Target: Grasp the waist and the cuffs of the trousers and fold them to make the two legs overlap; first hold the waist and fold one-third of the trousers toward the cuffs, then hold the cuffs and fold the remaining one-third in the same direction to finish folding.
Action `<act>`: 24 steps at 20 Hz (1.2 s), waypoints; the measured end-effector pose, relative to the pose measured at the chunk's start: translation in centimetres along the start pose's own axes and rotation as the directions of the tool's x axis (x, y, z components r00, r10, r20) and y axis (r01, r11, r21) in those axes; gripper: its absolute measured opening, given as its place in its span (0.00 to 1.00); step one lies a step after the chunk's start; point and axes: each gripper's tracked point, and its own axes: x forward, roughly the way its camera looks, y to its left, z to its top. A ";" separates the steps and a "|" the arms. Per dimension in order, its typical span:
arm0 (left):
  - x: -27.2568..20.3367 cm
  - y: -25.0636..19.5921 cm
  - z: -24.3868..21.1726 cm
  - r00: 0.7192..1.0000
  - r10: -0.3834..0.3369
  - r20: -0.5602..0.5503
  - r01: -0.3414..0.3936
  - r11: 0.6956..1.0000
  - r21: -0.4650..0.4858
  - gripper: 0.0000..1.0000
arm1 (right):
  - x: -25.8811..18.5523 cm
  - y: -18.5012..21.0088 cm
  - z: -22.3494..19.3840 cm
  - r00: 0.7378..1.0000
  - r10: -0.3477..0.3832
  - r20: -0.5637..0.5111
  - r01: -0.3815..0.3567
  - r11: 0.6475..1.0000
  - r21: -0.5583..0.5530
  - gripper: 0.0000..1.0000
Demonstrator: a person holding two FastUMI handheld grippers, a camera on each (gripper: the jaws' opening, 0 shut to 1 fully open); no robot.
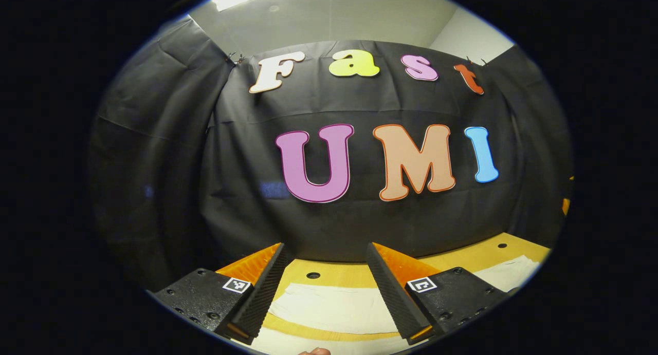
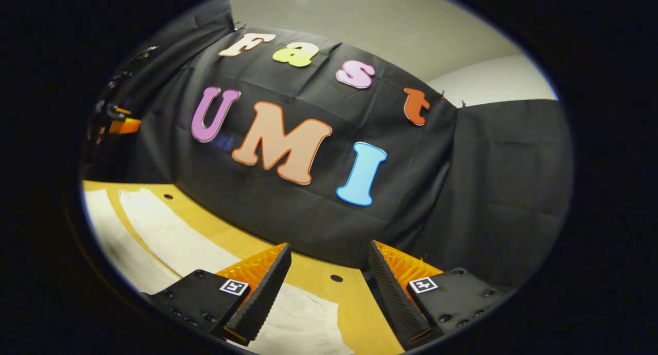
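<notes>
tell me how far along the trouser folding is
Nothing looks done yet: the pale trousers lie flat on the yellow table with the two legs apart, table showing between them. In hand: both left tongs and right tongs hang open above the cloth, gripping nothing. Left: overlapping the legs, then both one-third folds.

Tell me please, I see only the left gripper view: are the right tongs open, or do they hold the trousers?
Observer: The right tongs are open; they grip nothing.
Operator: Is there cloth under them?
Observer: Yes. The white trousers lie flat on the yellow table below the gap, nearer the left-hand finger.
Operator: Do my left tongs show from there?
Observer: Yes, the left tongs appear far off near the left edge of the right gripper view, in front of the booth wall.
</notes>
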 end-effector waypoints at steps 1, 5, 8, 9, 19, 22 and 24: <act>0.0 -0.2 -0.2 1.000 -0.002 -0.002 0.002 1.000 -0.001 0.94 | -0.4 0.3 -1.2 1.000 0.021 -0.014 -0.021 0.999 -0.044 0.98; -0.1 -1.1 -0.4 1.000 -0.014 -0.009 0.015 1.000 0.010 0.94 | -2.5 1.3 -6.7 0.988 0.112 -0.104 -0.133 0.964 -0.230 0.97; -0.2 -1.9 -0.5 1.000 -0.029 -0.012 0.029 0.999 0.025 0.94 | -4.4 2.6 -10.8 0.963 0.192 -0.192 -0.248 0.908 -0.337 0.97; -0.2 -2.2 -0.8 0.999 -0.036 -0.020 0.036 0.999 0.027 0.94 | -5.0 2.9 -12.0 0.954 0.212 -0.214 -0.280 0.886 -0.370 0.97; -1.2 -2.2 -3.0 0.998 -0.023 -0.065 0.026 0.999 0.047 0.94 | -10.3 7.7 -22.9 0.804 0.388 -0.451 -0.584 0.659 -0.475 0.97; -1.5 -1.5 -3.5 0.997 -0.003 -0.078 0.007 0.998 0.056 0.94 | -10.8 7.9 -25.0 0.767 0.396 -0.505 -0.631 0.609 -0.480 0.98; -1.8 -1.0 -3.8 0.996 0.006 -0.085 -0.001 0.998 0.066 0.94 | -10.9 8.5 -26.2 0.750 0.398 -0.528 -0.653 0.569 -0.499 0.97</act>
